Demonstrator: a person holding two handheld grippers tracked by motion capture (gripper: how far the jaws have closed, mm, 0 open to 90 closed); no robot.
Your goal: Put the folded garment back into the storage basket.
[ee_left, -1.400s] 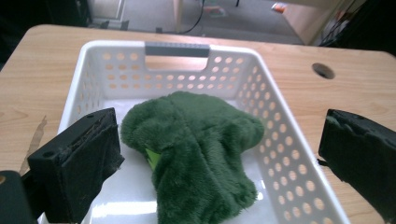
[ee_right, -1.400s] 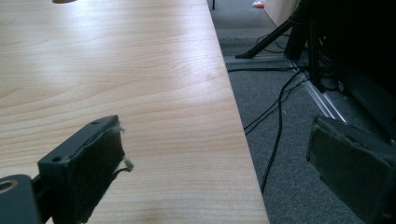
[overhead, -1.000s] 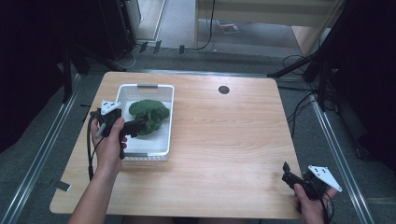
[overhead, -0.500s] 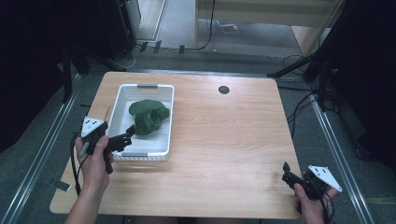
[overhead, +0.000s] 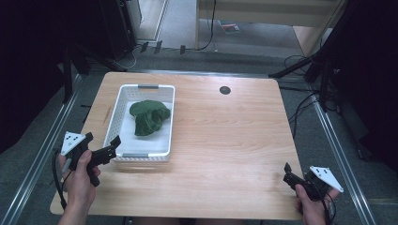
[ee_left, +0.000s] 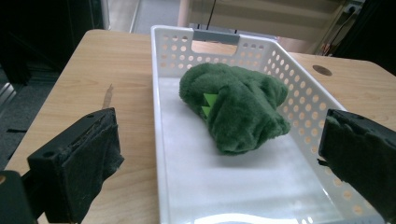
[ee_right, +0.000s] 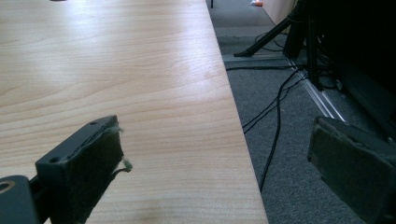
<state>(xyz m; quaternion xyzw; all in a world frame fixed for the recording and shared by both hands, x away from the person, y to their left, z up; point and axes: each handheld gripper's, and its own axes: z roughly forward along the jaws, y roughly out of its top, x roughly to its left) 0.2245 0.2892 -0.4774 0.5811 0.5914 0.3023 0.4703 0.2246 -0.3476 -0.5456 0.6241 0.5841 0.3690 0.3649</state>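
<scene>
Our left claw (overhead: 112, 145) gapes empty beside the basket (overhead: 123, 96); swinging in could shove it, toy (overhead: 148, 116) included.

High view looks fwd & down over whole table (overhead: 225, 140). Left gripper view sits low & close at basket (ee_left: 163, 140), also seen from above (overhead: 123, 119). Right gripper view skims table's right edge.

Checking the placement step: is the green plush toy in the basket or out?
In: the green plush toy lies on the floor of the white basket, its walls around it.
</scene>
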